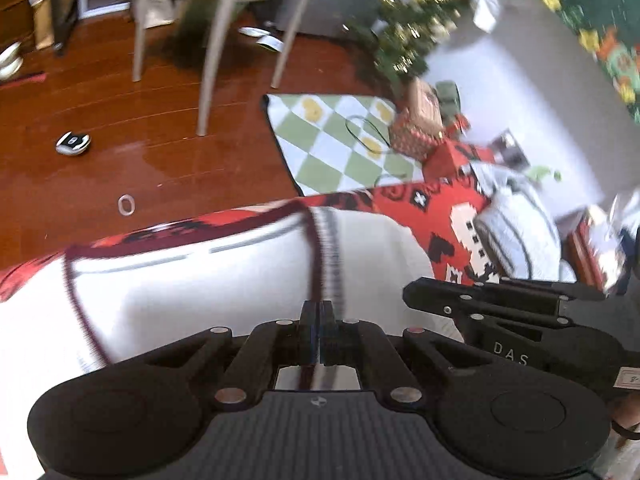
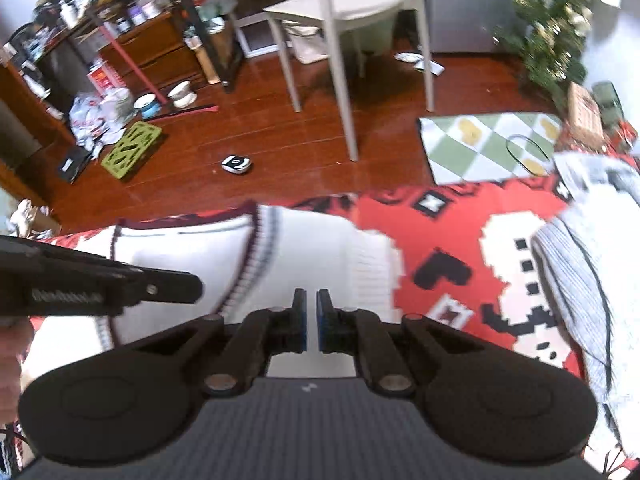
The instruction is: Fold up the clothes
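On red patterned blanket (image 2: pixel 448 240): white sweater (image 2: pixel 320 248). Left gripper (image 1: pixel 319 310) clenched on trim edge (fold step under way); right gripper (image 2: pixel 311 300) slightly parted, empty. Next: carry edge across, release.

Glossy red-brown wood floor (image 2: pixel 280 152), white chair (image 2: pixel 340 12), checkered rug (image 2: pixel 480 148)

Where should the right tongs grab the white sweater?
Take the ribbed hem at the white sweater's right end, coming in from the right over the red blanket. That edge lies free, straight ahead of the right tongs.
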Demonstrator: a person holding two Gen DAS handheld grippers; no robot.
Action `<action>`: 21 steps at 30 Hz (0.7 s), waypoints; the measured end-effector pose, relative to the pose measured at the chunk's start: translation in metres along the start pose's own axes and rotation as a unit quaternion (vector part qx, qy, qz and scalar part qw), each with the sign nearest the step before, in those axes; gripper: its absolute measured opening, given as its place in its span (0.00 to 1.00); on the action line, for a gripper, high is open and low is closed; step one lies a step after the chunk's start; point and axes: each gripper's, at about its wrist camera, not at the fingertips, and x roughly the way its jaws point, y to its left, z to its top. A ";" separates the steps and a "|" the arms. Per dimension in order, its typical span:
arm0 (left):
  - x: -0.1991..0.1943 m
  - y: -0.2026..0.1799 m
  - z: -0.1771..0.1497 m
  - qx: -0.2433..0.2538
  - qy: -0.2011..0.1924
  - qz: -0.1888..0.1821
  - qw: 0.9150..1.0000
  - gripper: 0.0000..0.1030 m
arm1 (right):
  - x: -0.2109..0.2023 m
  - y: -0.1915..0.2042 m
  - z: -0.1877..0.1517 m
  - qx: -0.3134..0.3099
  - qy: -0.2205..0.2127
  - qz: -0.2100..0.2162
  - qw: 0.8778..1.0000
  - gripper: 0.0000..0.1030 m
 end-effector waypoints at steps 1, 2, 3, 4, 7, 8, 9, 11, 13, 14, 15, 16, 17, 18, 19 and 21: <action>0.009 -0.003 0.003 0.004 0.005 0.005 1.000 0.01 | 0.005 -0.005 0.000 0.002 0.001 -0.001 1.000 0.05; 0.017 -0.005 0.006 0.007 0.009 0.011 1.000 0.01 | 0.011 -0.007 0.001 0.001 0.001 -0.003 1.000 0.04; 0.021 -0.007 0.009 0.009 0.004 0.011 1.000 0.01 | 0.017 -0.007 0.003 -0.001 -0.003 -0.003 1.000 0.04; 0.023 -0.007 0.014 0.010 0.001 0.011 1.000 0.01 | 0.020 -0.010 0.007 -0.001 -0.010 -0.002 1.000 0.02; 0.027 -0.003 0.028 0.000 -0.011 0.022 1.000 0.01 | 0.032 -0.018 0.019 0.003 -0.026 0.006 1.000 0.00; 0.029 -0.002 0.033 -0.006 -0.014 0.023 1.000 0.01 | 0.035 -0.021 0.023 0.006 -0.028 0.009 1.000 0.00; 0.030 0.000 0.037 -0.010 -0.018 0.026 0.999 0.01 | 0.038 -0.022 0.028 0.008 -0.030 0.009 0.999 0.00; 0.032 0.001 0.044 -0.013 -0.023 0.032 0.999 0.01 | 0.044 -0.022 0.035 0.009 -0.034 0.008 0.999 0.00; 0.033 0.001 0.051 -0.010 -0.026 0.041 0.999 0.01 | 0.049 -0.021 0.040 0.010 -0.035 0.009 0.999 0.00; 0.034 0.001 0.054 -0.008 -0.028 0.046 0.999 0.01 | 0.051 -0.021 0.043 0.011 -0.036 0.010 0.999 0.00; 0.034 0.003 0.056 -0.012 -0.026 0.045 0.999 0.01 | 0.052 -0.020 0.046 0.011 -0.036 0.009 0.999 0.00; 0.032 0.005 0.058 -0.017 -0.024 0.043 0.999 0.01 | 0.052 -0.019 0.048 0.013 -0.035 0.008 0.999 0.00; 0.029 0.006 0.059 -0.019 -0.026 0.041 0.999 0.01 | 0.051 -0.019 0.050 0.015 -0.035 0.007 0.999 0.01; 0.023 0.007 0.059 -0.017 -0.029 0.038 0.999 0.01 | 0.049 -0.018 0.051 0.015 -0.035 0.006 0.999 0.03; 0.017 0.007 0.057 -0.014 -0.032 0.034 0.999 0.01 | 0.044 -0.016 0.050 0.012 -0.038 0.008 0.999 0.04; 0.003 0.005 0.050 -0.005 -0.033 0.024 0.999 0.01 | 0.034 -0.012 0.045 0.005 -0.043 0.011 0.999 0.05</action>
